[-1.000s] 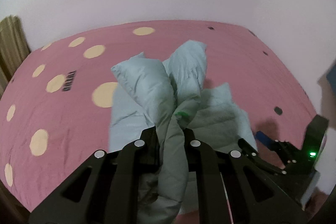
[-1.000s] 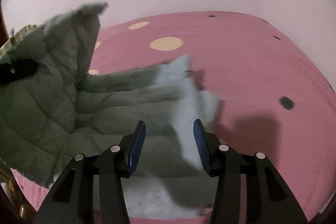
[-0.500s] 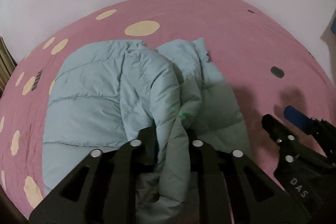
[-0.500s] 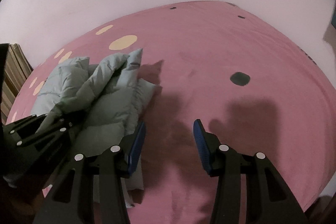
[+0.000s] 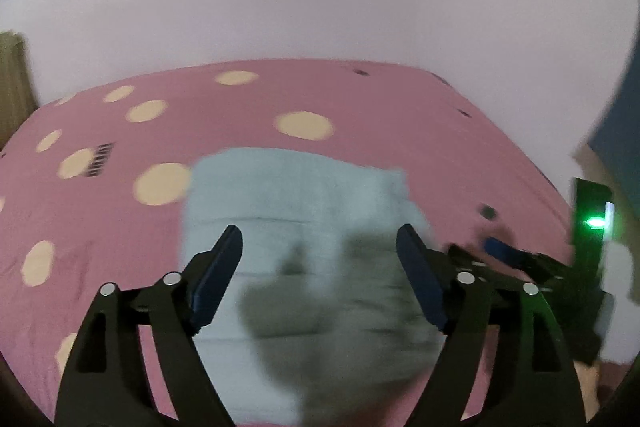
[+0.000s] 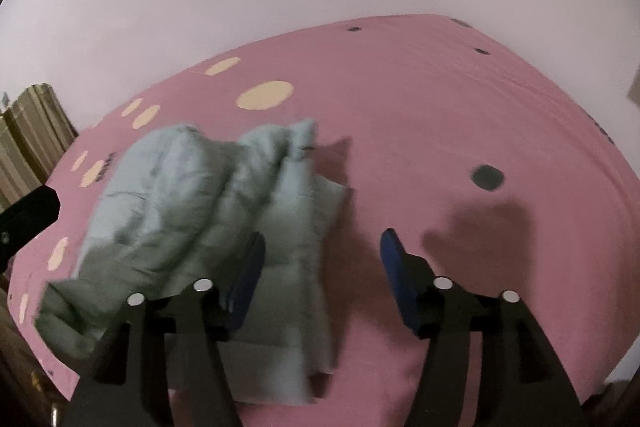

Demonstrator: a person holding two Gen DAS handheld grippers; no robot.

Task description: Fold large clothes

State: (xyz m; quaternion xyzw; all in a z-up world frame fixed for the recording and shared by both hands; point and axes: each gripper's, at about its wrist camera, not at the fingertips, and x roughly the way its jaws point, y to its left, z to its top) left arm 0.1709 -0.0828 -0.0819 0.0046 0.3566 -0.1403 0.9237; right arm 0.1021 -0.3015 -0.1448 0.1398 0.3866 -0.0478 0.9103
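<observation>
Pale-blue jacket [image 5: 304, 211] lies folded (bed [image 5: 400, 115] pink), grippers released.

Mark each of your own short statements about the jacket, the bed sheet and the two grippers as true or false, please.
1. The left gripper is clamped on the jacket. False: its jaws have just been opening and stand apart, nothing pinched.
2. The jacket lies on a pink dotted bed sheet. True.
3. The right gripper is open. True.
4. The jacket is dark red. False: it is pale blue-grey.
</observation>
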